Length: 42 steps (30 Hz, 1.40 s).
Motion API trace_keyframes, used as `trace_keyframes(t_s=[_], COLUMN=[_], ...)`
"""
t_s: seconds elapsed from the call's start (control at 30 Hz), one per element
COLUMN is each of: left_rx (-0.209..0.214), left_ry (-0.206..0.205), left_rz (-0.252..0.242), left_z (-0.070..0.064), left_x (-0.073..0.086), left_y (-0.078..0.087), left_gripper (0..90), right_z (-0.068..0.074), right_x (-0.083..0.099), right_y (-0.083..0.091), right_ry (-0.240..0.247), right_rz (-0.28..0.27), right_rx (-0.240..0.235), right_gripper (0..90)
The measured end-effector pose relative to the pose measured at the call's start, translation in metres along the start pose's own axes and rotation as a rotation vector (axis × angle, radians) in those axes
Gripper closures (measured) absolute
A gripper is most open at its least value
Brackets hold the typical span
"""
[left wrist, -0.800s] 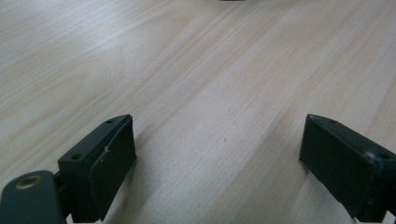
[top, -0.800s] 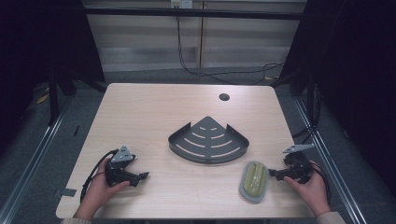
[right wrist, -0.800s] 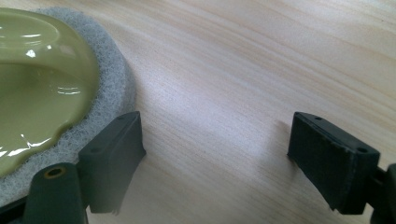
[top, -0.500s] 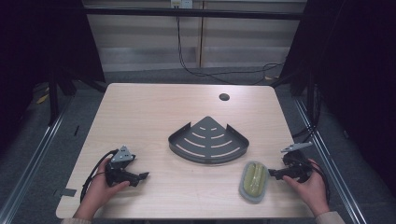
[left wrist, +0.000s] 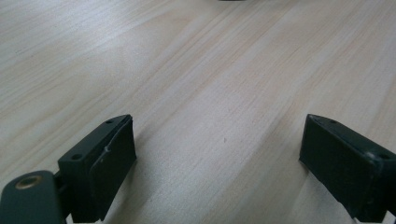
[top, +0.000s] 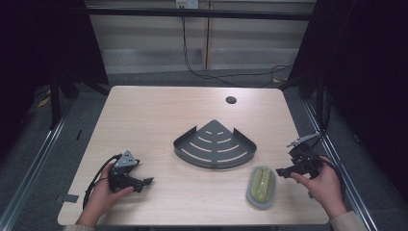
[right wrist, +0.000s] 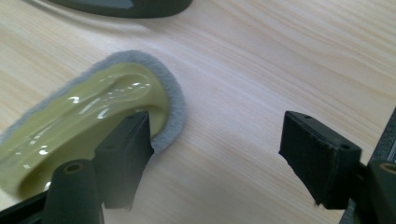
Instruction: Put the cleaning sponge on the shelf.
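A yellow-green scrubbing pad [top: 261,186] with a grey felt rim lies flat near the table's front right. My right gripper [top: 280,171] sits just right of it, held low over the table, jaws open. In the right gripper view the pad [right wrist: 93,116] lies at the left, its rounded end beside the left fingertip [right wrist: 126,154], with bare wood between the jaws of the right gripper [right wrist: 219,158]. My left gripper [top: 145,182] rests at the front left, open over bare wood, and the left gripper view shows this gripper [left wrist: 219,158] with nothing between its jaws.
A dark grey fan-shaped slotted tray [top: 215,146] sits at the table's middle, behind the pad. A small dark round hole [top: 231,100] marks the far right of the tabletop. The table edge and a metal frame rail [top: 337,159] run close to my right hand.
The right gripper has shifted slightly beside the pad. The left gripper has stayed put.
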<state>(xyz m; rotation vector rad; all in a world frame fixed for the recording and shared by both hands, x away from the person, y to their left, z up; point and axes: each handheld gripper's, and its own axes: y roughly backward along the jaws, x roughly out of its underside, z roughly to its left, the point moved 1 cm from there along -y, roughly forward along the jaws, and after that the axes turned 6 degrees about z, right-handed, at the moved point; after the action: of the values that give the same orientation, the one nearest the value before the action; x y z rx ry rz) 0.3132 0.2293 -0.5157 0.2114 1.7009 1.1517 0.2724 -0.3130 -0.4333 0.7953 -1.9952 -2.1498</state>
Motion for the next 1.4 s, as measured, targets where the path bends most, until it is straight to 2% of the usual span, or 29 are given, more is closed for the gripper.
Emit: trace_keyframes(t_s=[0.2, 0.23, 0.4, 0.63, 1.07, 1.4], left_rx=[0.000, 0.000, -0.001, 0.000, 0.000, 0.000], left_ry=[-0.002, 0.000, -0.002, -0.001, -0.001, -0.002], left_rz=[0.001, 0.000, 0.000, 0.001, 0.001, 0.002], left_z=[0.000, 0.000, 0.000, 0.000, 0.000, 0.000], left_x=[0.000, 0.000, 0.000, 0.000, 0.000, 0.000], left_y=[0.000, 0.000, 0.000, 0.000, 0.000, 0.000], left_gripper=[9.9, 9.9, 9.9, 9.9, 9.9, 9.9], right_z=[0.014, 0.020, 0.031, 0.041, 0.049, 0.061], right_x=[-0.011, -0.016, -0.024, -0.031, -0.032, -0.027], right_y=[0.006, 0.006, 0.006, 0.005, -0.003, -0.010], right_ry=[0.000, 0.000, 0.018, 0.017, 0.007, -0.001], right_rz=[0.040, 0.054, 0.079, 0.099, 0.135, 0.174], right_rx=[-0.035, -0.045, -0.045, -0.059, -0.081, -0.078], right_gripper=[26.0, 26.4, 27.3, 27.8, 27.8, 29.6])
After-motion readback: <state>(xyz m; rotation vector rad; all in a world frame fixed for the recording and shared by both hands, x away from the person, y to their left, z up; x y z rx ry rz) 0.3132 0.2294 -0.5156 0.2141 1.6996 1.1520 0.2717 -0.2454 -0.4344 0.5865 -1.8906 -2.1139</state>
